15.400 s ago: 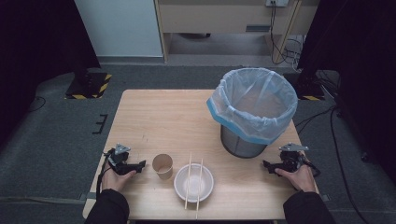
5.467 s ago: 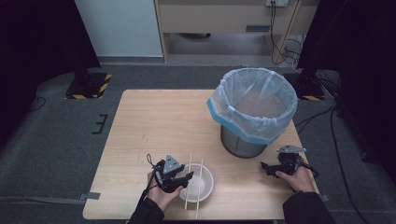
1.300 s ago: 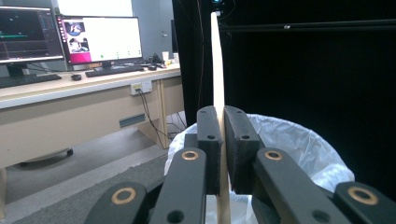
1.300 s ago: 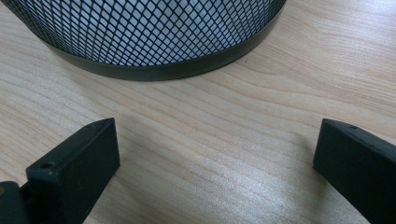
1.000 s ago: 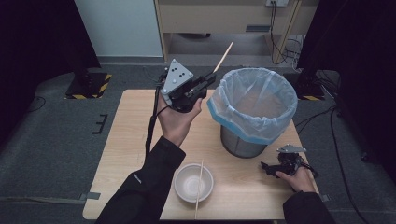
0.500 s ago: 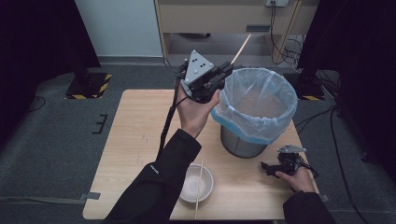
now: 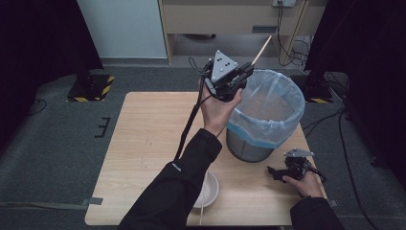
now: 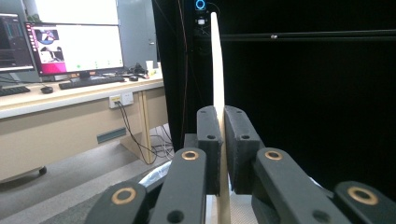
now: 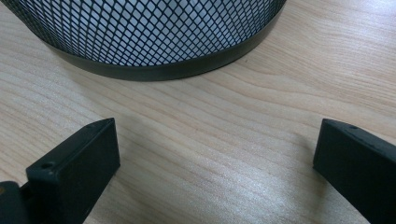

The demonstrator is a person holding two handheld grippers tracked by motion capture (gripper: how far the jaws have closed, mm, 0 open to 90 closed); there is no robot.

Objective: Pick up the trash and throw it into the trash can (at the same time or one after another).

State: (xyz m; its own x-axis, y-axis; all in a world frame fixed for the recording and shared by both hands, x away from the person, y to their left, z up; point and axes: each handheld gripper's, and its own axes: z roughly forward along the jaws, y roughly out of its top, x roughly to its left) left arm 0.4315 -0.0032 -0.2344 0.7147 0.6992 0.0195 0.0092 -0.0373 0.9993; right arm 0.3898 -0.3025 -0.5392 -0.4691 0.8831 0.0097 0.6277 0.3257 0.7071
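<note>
My left gripper (image 7: 243, 75) is raised high at the left rim of the mesh waste bin (image 7: 261, 143), which is lined with a pale blue bag (image 7: 282, 103). It is shut on a light wooden chopstick (image 7: 261, 48) that points up and to the right, over the bin's far rim. In the left gripper view the chopstick (image 8: 216, 60) stands pinched between the two black pads of the gripper (image 8: 221, 116). My right gripper (image 7: 275, 173) rests on the table to the right of the bin, open with nothing between its jaws. The right gripper (image 9: 215, 154) faces the bin's mesh base (image 9: 149, 37).
A white bowl (image 7: 211, 189) sits near the front edge of the wooden table (image 7: 153, 124), partly hidden by the left sleeve, with a second chopstick (image 7: 202, 218) lying by it. Dark floor surrounds the table. A desk with monitors (image 8: 74, 46) stands beyond.
The left hand has carried the chopstick to the right, from over the table's middle to the bin's left rim. The right gripper has stayed where it was.
</note>
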